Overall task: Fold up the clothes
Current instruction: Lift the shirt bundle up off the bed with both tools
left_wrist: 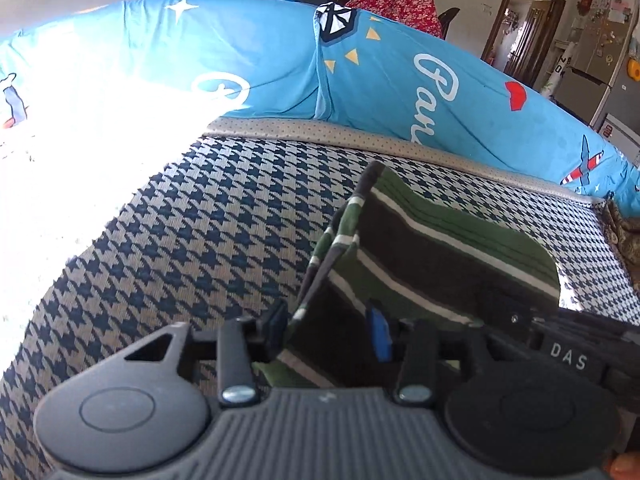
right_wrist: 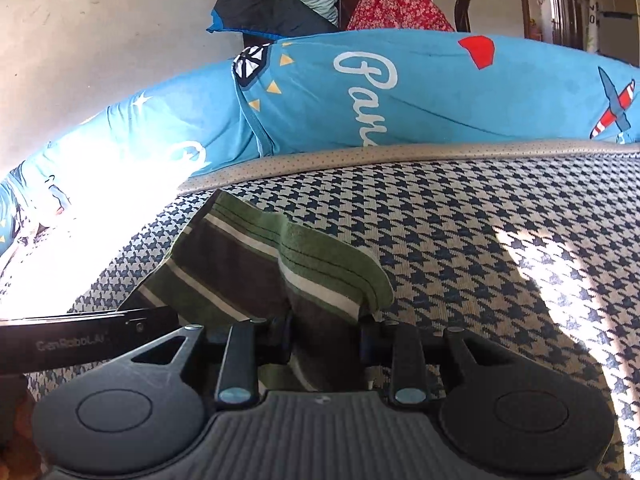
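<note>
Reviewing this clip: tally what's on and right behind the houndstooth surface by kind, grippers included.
Striped green garments: 1
Blue printed bolster cushions: 1
Grippers, left and right: 2
Total: 4

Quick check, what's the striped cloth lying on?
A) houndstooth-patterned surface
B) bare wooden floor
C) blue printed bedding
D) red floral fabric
A: the striped cloth lies on the houndstooth surface, with the blue bedding behind it past the edge trim; both the left gripper and the right gripper have cloth between their fingers.
</note>
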### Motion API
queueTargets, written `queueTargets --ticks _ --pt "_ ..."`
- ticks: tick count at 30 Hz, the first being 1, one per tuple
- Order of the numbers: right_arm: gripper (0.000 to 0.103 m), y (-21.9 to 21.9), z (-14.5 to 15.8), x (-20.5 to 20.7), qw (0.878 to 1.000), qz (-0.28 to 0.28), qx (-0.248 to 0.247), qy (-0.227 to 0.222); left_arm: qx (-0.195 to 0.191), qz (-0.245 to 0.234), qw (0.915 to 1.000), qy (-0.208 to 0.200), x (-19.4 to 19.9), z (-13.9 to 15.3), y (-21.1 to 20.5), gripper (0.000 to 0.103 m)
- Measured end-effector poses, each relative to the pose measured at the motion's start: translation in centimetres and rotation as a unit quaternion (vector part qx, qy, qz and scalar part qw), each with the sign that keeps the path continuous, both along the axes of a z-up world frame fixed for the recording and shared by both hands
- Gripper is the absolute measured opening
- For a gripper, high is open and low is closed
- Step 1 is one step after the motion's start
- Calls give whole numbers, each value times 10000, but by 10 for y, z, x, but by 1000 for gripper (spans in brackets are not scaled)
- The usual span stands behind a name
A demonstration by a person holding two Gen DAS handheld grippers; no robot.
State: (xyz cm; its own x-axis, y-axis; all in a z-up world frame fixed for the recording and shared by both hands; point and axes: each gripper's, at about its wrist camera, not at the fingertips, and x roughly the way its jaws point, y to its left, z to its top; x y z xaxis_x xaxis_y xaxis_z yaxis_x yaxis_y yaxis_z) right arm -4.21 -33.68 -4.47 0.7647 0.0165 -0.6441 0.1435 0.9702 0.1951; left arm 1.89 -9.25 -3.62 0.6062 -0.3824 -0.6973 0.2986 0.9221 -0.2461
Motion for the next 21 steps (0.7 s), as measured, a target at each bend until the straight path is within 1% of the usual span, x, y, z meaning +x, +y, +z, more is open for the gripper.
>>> queueTargets --ticks 1,2,3,4,8,11,13,15,18,21 --pt "36 -5 -3 1 9999 -62 123 63 -53 37 10000 11 1 0 3 65" --pt "38 -10 -5 1 9995 -125 246 126 -83 84 9999 23 1 -1 7 71" --pt "41 -15 -8 2 9990 -187 370 189 -120 148 9998 40 1 -1 10 83" --pt "42 -21 -11 3 9980 -253 525 249 -170 195 9996 68 2 -2 14 89" --pt "48 -39 -21 2 9909 -506 1169 433 -427 210 9984 322 6 -9 25 91" --pt "49 -44 -24 0 9869 -585 1416 504 -462 168 9978 436 5 -16 23 95" --pt "53 -44 -25 0 9871 -578 1390 539 -424 82 9981 439 4 -18 18 97" --pt "54 -42 -26 0 9876 -564 1360 535 -367 -15 9985 415 4 -21 10 99" --pt "58 -39 -26 1 9888 -512 1297 525 -331 -41 9985 438 6 -25 1 100" --pt "62 -35 -27 4 9912 -429 1147 499 -335 -16 9979 549 9 -29 -8 100"
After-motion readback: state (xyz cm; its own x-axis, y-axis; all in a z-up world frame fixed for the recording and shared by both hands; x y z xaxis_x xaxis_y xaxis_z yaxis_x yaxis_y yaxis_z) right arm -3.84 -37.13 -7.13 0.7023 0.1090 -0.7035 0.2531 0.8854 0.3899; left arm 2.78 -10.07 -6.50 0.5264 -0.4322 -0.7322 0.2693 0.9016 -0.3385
